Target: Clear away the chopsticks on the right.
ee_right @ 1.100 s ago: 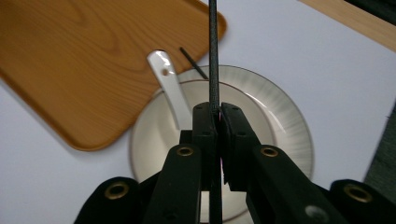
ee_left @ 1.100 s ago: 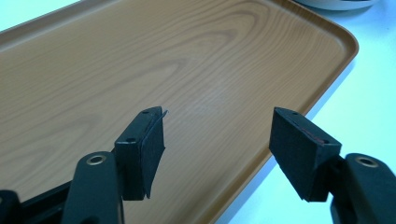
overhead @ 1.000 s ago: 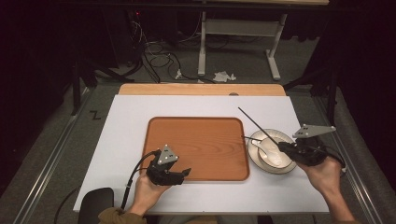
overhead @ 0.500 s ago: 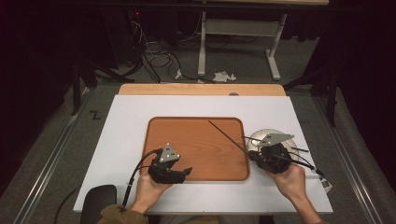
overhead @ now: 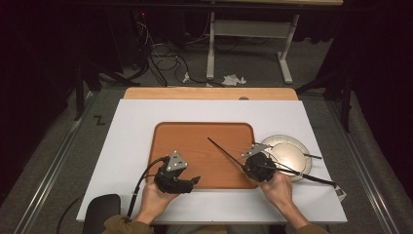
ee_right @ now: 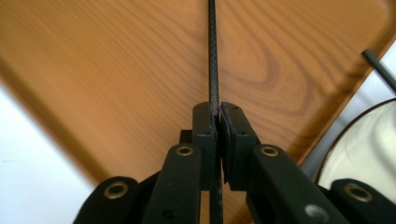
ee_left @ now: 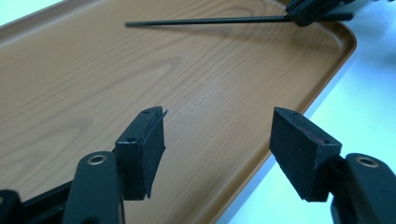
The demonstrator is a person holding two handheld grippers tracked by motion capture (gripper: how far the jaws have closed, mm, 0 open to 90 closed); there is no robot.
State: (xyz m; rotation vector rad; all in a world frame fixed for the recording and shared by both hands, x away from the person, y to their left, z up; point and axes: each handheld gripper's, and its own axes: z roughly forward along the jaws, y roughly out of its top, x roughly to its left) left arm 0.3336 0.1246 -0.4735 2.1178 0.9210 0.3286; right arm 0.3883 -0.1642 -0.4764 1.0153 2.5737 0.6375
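A brown wood-grain tray lies in the middle of the white table. My right gripper sits at the tray's right edge, shut on a thin black rod whose far tip slants out over the tray; its tail runs back past the hand. In the right gripper view the jaws pinch that rod above the tray. My left gripper rests over the tray's near edge, open. In the left gripper view its fingers hold nothing above the tray, and the rod shows farther off.
A pale round plate stands just right of the tray, with a second black rod lying across it. The plate's rim and that rod show at the right gripper view's right. A dark pad lies at the table's near left corner.
My right gripper has moved left from over the plate to the tray's right edge, bringing the black rod along; the rod's tip now reaches over the tray. The left gripper has stayed put.
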